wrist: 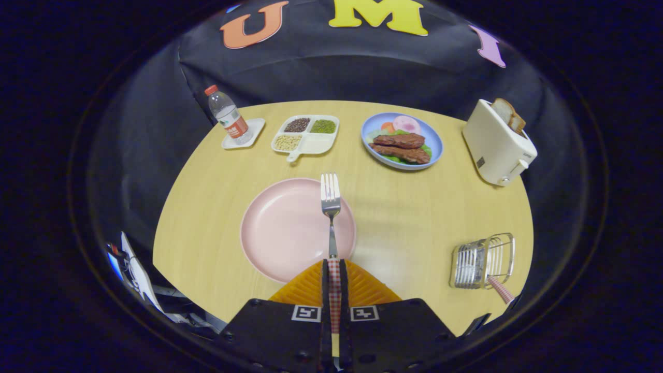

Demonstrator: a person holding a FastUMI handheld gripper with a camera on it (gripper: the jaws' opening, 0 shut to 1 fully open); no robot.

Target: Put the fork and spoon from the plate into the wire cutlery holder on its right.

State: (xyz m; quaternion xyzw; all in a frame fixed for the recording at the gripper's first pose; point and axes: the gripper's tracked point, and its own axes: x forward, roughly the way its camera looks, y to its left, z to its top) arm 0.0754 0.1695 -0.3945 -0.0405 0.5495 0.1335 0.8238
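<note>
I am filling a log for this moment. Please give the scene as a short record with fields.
gripper: shut on the fork's checked handle
fork: held above the pink plate, tines pointing away
pink plate: nothing lies in it
wire cutlery holder: right of plate, a checked handle sticking out
table: round, wooden

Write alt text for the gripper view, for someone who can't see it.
The gripper is shut on a fork, holding it above a pink plate. The wire holder, a checked handle already in it, sits to the right on the table.
</note>
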